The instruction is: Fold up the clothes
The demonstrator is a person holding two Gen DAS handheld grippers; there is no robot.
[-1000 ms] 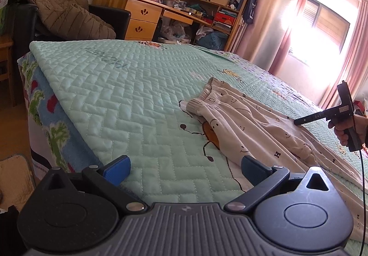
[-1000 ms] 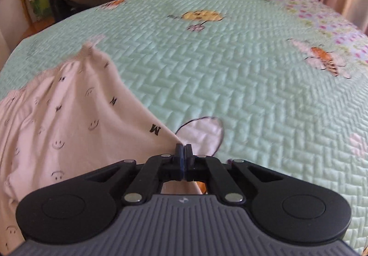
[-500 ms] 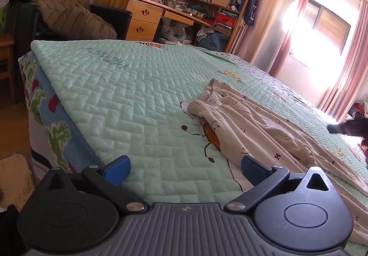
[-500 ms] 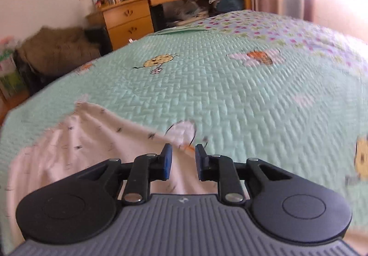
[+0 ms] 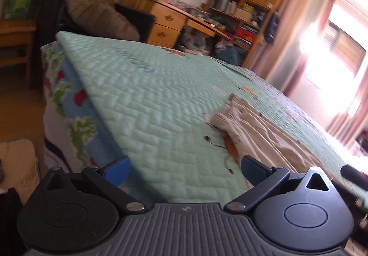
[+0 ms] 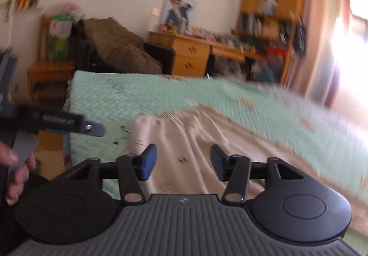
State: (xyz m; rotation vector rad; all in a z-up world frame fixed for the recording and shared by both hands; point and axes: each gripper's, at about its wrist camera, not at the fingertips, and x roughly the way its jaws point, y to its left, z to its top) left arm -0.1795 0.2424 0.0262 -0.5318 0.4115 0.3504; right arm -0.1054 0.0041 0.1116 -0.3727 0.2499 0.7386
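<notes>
A cream garment with small printed faces (image 5: 257, 124) lies rumpled on the green quilted bed (image 5: 149, 104), its gathered waistband toward the desk. My left gripper (image 5: 184, 168) hovers open over the bed's near edge, left of the garment, with nothing between its blue pads. In the blurred right wrist view the garment (image 6: 195, 134) spreads just beyond my right gripper (image 6: 182, 161), whose jaws are opening with only air between the pads. The left gripper (image 6: 92, 129) shows there at the left, held by a hand (image 6: 16, 164).
The bed's left side drops off over a patterned blanket (image 5: 69, 104). Behind the bed stand a wooden desk with drawers (image 5: 168, 23), a full bookshelf (image 5: 243, 9), a dark chair with a brown coat (image 5: 92, 9) and pink curtains at a bright window (image 5: 340, 53).
My right gripper let go of the garment's edge, opened, and swung back along the bed until it faced the desk. My left gripper rolled slightly and stayed in place.
</notes>
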